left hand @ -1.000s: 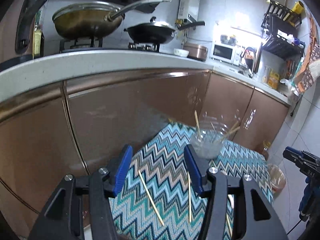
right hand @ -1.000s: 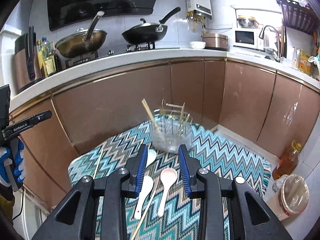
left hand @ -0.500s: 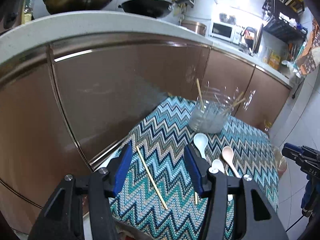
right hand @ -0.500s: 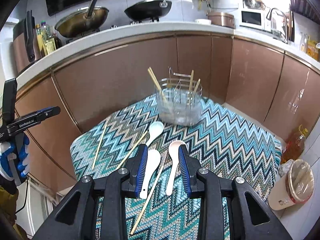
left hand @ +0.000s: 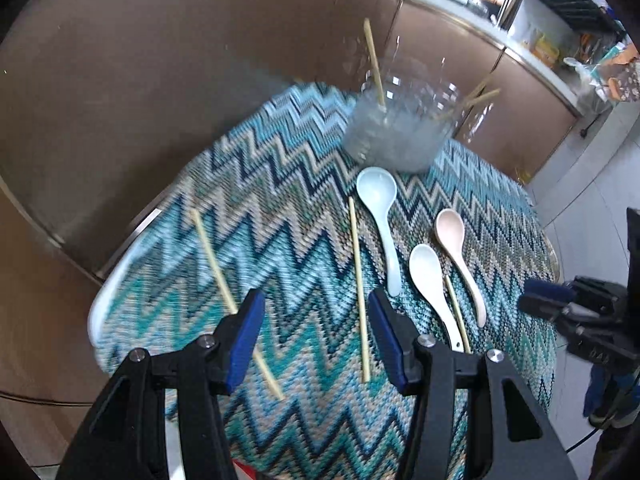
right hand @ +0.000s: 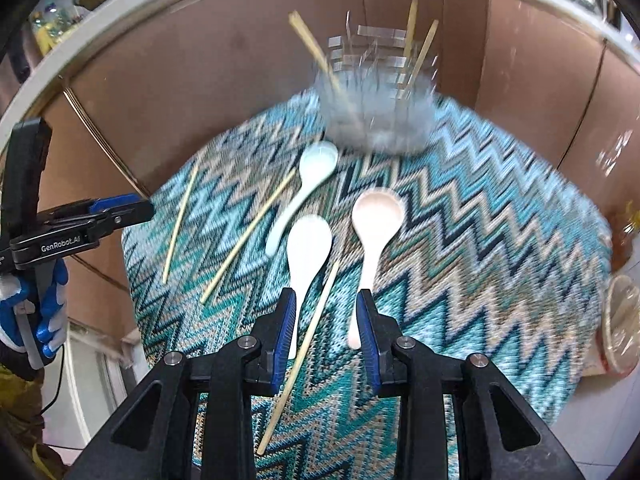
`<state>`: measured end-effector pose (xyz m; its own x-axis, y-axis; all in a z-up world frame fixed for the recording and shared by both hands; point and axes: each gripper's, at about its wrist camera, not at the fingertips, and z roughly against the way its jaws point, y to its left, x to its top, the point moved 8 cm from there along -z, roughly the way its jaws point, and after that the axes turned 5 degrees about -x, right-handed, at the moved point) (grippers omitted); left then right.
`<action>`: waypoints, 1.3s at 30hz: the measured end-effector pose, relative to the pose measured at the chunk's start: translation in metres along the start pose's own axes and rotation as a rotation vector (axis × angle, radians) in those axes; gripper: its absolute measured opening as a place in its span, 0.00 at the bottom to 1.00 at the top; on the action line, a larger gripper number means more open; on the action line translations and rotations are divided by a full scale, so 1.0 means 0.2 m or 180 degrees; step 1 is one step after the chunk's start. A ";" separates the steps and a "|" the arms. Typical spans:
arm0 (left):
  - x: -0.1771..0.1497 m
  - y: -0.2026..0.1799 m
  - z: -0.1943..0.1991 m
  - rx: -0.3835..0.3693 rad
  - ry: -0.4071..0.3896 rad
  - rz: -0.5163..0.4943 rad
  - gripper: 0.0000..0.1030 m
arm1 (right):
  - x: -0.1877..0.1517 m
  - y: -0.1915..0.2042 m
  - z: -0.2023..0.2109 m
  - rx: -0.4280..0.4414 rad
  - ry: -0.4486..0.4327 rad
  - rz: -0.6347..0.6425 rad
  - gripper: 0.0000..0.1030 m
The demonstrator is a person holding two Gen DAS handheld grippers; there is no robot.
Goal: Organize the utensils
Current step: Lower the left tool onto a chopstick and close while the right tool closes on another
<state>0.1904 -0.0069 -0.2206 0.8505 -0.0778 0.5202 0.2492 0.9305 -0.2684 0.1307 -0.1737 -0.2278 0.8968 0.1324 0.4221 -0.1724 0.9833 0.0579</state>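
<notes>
On the zigzag cloth (left hand: 304,240) lie a light-blue spoon (left hand: 376,192) (right hand: 316,164), a white spoon (left hand: 426,268) (right hand: 308,248) and a pink spoon (left hand: 450,232) (right hand: 376,212). A clear holder (left hand: 400,128) (right hand: 376,116) at the far edge has chopsticks standing in it. Loose chopsticks (left hand: 216,264) (left hand: 358,280) lie under my left gripper (left hand: 316,304), which hangs open and empty above them. My right gripper (right hand: 326,300) hovers over a third chopstick (right hand: 308,344) between the white and pink spoon handles. Its jaws are closing, gripping nothing.
Brown cabinet doors (left hand: 160,80) stand right behind the small table. The table's white rim (left hand: 100,312) shows at the left. A lidded jar (right hand: 620,312) sits on the floor to the right. A gloved hand (right hand: 24,312) holds the left gripper.
Both grippers have dropped and tipped downward toward the cloth. The stove and pans have left the views, and the spoons and chopsticks now look much closer.
</notes>
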 end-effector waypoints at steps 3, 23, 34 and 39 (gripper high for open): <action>0.04 -0.02 -0.11 -0.0086 0.0142 0.0047 0.50 | -0.01 -0.01 -0.12 0.0071 0.0196 -0.0040 0.24; 0.20 -0.14 -0.55 -0.0205 0.0749 0.0032 0.23 | 0.01 -0.04 -0.44 0.0246 0.0625 -0.0108 0.19; 0.20 -0.15 -0.63 -0.0200 0.0884 0.0007 0.15 | 0.03 -0.03 -0.50 0.0244 0.0714 -0.0070 0.18; 0.20 -0.14 -0.67 -0.0166 0.0955 -0.0013 0.12 | 0.02 -0.01 -0.52 0.0222 0.0768 -0.0051 0.18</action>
<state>0.2786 -0.0847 -0.3008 0.9464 -0.1908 0.2606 0.2697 0.9109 -0.3122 0.1778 -0.1624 -0.3211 0.9695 0.1510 0.1929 -0.1775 0.9757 0.1286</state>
